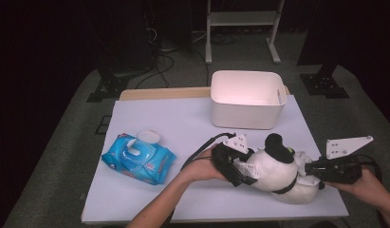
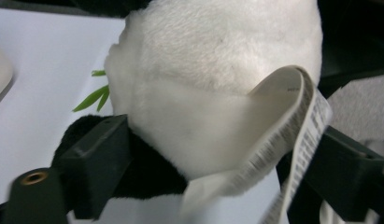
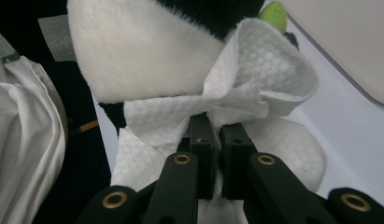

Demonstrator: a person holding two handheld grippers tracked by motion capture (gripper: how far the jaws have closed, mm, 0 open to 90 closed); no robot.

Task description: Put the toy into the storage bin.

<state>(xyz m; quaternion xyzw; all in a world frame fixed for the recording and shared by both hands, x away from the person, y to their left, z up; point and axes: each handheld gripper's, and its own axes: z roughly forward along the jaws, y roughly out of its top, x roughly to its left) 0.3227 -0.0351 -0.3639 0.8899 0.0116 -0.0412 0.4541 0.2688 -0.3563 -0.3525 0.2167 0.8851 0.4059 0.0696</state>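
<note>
A black-and-white panda plush (image 1: 273,171) lies on the white table near its front right. My left gripper (image 1: 237,171) reaches in from the plush's left side. Its jaws stand wide around the plush (image 2: 213,70), the left one against a black limb and the right one behind the looped sewn-in label (image 2: 292,121). I see no squeeze on the fur. My right gripper (image 1: 309,170) comes from the right, shut on a white wet wipe (image 3: 264,79) that lies bunched against the plush (image 3: 133,51).
A white plastic bin (image 1: 247,99) stands behind the plush at the table's far side. A blue pack of wet wipes (image 1: 138,159) with its lid flipped open lies on the table (image 1: 183,123) at the left. Stands and cables sit on the floor beyond.
</note>
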